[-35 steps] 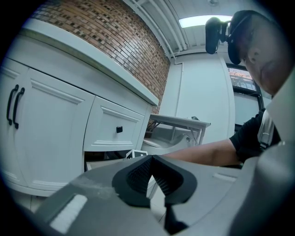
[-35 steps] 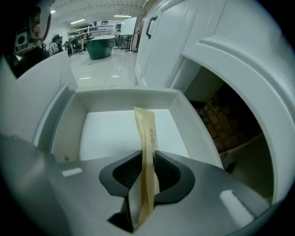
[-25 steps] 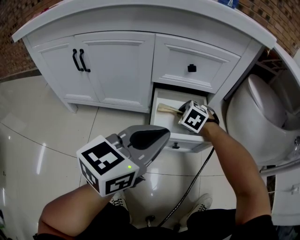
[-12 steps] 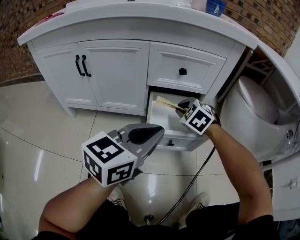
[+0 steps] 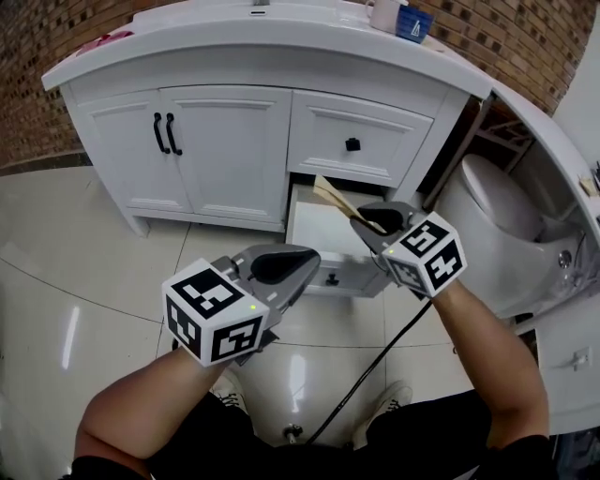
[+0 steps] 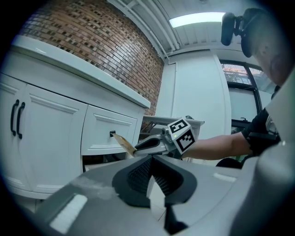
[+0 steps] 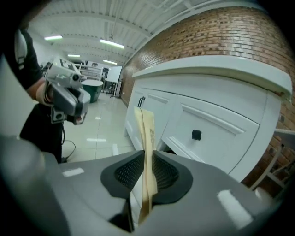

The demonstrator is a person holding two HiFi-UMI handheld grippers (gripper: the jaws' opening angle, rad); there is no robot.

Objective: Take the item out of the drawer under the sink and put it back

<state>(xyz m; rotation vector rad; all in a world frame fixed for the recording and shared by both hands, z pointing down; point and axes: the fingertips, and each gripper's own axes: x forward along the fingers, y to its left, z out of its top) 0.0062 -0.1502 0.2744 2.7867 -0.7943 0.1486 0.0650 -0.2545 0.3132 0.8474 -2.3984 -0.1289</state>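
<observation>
My right gripper is shut on a flat tan paper packet, holding it tilted above the open lower drawer of the white vanity. In the right gripper view the packet stands upright, pinched between the ribbed pads of that gripper. My left gripper hovers over the floor in front of the drawer, its jaws together with nothing between them. From the left gripper view I see the right gripper with the packet sticking out toward the upper drawer.
The upper drawer with a black knob is closed, as are the two cabinet doors. A white toilet stands right of the vanity. A black cable runs across the glossy tiles. Cups sit on the counter.
My right gripper has risen out of the drawer and come back toward me with the packet. The left gripper has stayed about where it was.
</observation>
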